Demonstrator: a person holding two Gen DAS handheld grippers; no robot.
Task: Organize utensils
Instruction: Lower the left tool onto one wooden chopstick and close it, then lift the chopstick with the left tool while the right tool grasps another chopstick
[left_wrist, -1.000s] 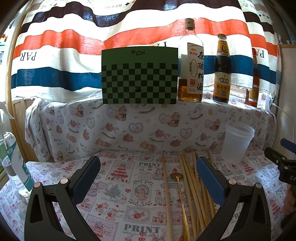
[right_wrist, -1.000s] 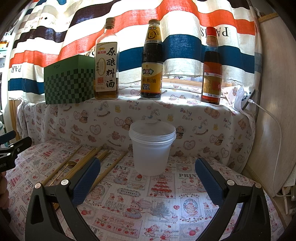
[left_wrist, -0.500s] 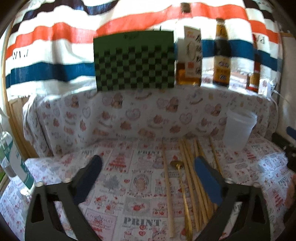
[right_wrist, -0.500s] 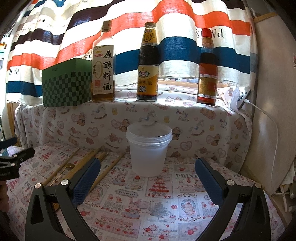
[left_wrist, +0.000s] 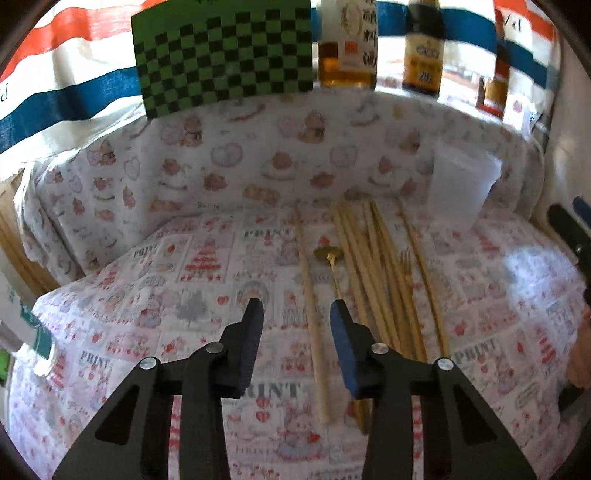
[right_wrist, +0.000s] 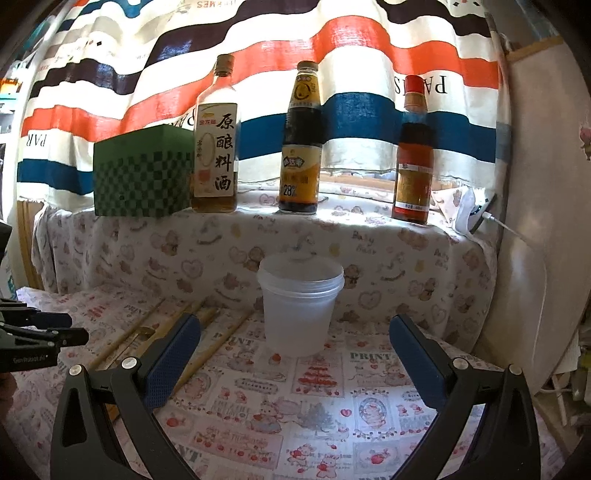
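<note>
Though both cameras face the same striped curtain, each catches its own share:

Curtain: one, banded orange, blue, black and white; mirrored "PAR" and "PARIS" letters show through in the right view.
Cloth: one printed cover over counter and back ledge; "PRINT" repeats on it, "Baby" on the ledge front.
Left view only: single chopstick lying apart on the counter, a gold spoon just beside it, a fork among the bundle, and a bottle at the counter's left edge.
Right view only: whole bottles with caps, a white charger and cable at the ledge's right end.
Checkered box: one, green, left on the ledge.
Bottles on ledge: three; cooking wine reading "原酿料酒", dark sauce marked "28%", red-capped bottle, its label too small to read.
Tub: one, translucent, at the counter's back near the ledge, right of the utensils.
Chopsticks: a loose bundle lying front to back mid-counter, left of the tub; exact count unclear, several overlap.
Left gripper: fingers have just been narrowing, part closed with a gap, the single chopstick between them, pads not seen pressing it.
Right gripper: fingers spread wide, holding nothing, tub beyond them.
Left gripper's clamp, right view: small white brand print, unreadable.
</note>
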